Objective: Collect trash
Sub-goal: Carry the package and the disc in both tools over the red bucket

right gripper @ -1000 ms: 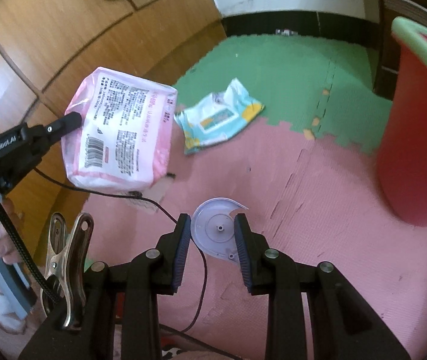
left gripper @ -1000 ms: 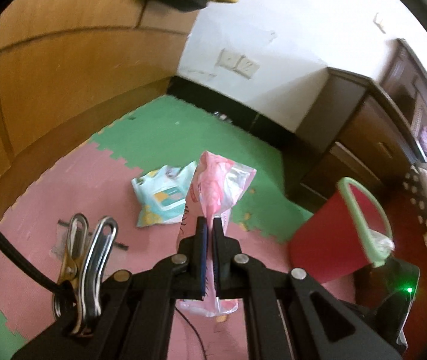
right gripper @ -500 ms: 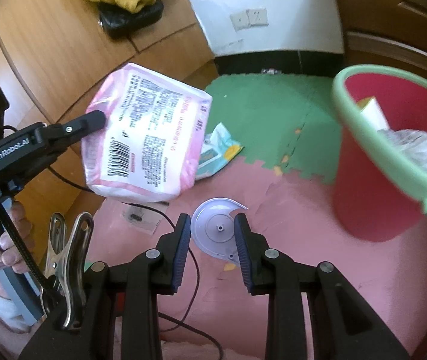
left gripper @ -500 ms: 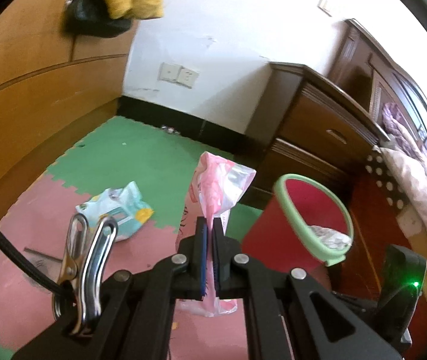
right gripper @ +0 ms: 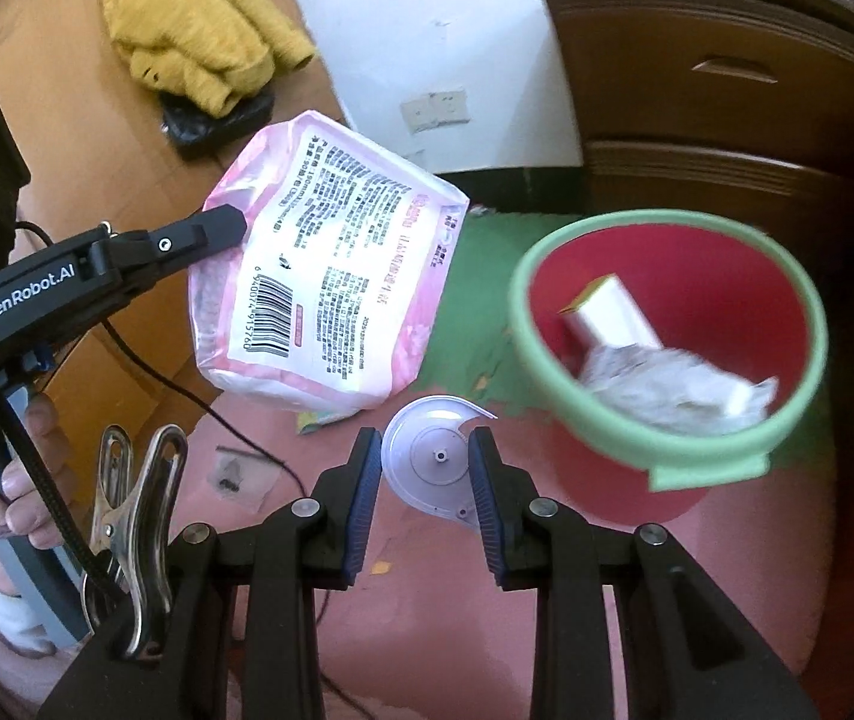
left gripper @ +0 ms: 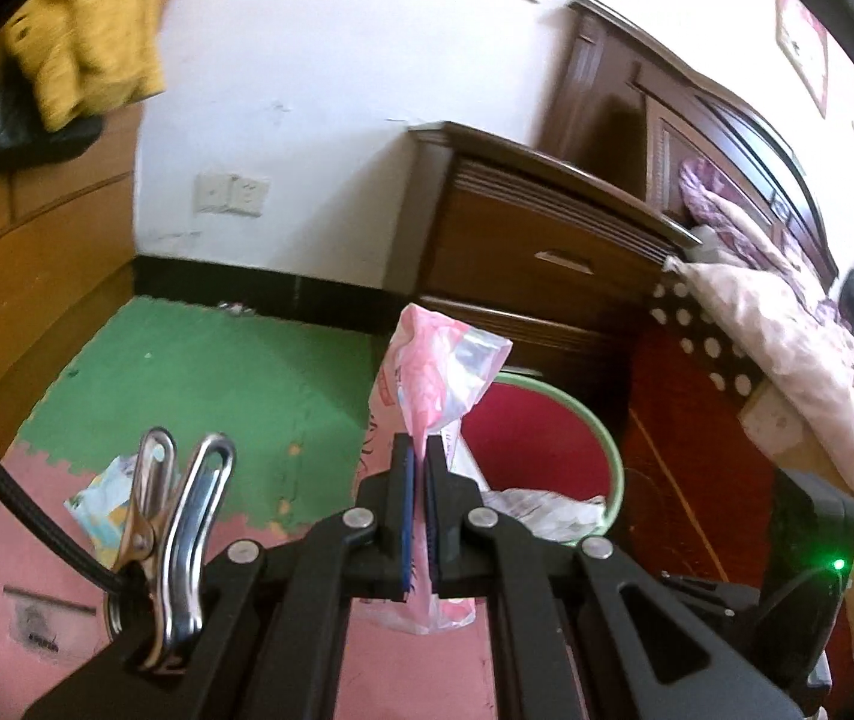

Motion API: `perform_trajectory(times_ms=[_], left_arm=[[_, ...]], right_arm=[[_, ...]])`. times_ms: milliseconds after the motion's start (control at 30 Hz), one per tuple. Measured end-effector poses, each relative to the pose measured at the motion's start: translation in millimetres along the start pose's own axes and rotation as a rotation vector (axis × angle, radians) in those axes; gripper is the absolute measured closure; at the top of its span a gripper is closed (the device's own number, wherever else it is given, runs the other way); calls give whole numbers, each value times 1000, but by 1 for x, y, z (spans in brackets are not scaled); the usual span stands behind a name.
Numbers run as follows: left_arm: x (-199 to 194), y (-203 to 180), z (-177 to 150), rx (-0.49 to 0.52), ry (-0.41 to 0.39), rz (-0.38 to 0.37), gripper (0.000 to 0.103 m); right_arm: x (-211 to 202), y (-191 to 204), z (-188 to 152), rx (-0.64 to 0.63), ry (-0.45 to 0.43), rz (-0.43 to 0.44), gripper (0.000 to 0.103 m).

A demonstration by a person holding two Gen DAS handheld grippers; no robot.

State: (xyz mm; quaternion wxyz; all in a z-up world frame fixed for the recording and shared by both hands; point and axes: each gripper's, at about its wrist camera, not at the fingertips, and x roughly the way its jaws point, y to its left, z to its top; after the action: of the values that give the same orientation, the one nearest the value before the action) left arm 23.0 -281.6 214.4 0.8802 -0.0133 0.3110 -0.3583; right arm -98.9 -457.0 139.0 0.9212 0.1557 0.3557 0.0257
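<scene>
Carrying both pieces at once: your left gripper (left gripper: 419, 450) pinches the pink packet (right gripper: 331, 294), your right gripper (right gripper: 425, 468) clamps the plastic disc (right gripper: 433, 459). Get over the red bin (right gripper: 667, 228) at 2 o'clock before letting go.

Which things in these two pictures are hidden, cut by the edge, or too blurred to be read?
- Blue wipes packet: left wrist view, partly behind the metal clip; right wrist view, almost all behind the pink pack.
- Pink pack's lower end: left wrist view, behind the left gripper.
- Crumpled wrapper in the red bin: right wrist view, blurred.
- Small flat bag on the floor: contents too small.
- Clear disc: lower edge behind the right gripper.
</scene>
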Motion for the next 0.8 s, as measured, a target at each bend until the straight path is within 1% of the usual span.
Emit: perform_trajectory(times_ms=[167, 400, 500, 633, 800], left_arm=[[21, -32, 10, 43, 3, -19, 100], [63, -64, 12, 74, 37, -51, 100], [79, -73, 12, 76, 36, -62, 100], [97, -81, 10, 106, 18, -43, 100], [121, -80, 1, 106, 39, -33, 100]], right_arm=[[-11, -24, 9, 23, -32, -26, 72], [-23, -58, 22, 56, -66, -116, 72], [-24, -73, 25, 74, -73, -150, 72], [-19, -88, 27, 91, -80, -182, 72], [-10, -95, 28, 82, -92, -207, 72]])
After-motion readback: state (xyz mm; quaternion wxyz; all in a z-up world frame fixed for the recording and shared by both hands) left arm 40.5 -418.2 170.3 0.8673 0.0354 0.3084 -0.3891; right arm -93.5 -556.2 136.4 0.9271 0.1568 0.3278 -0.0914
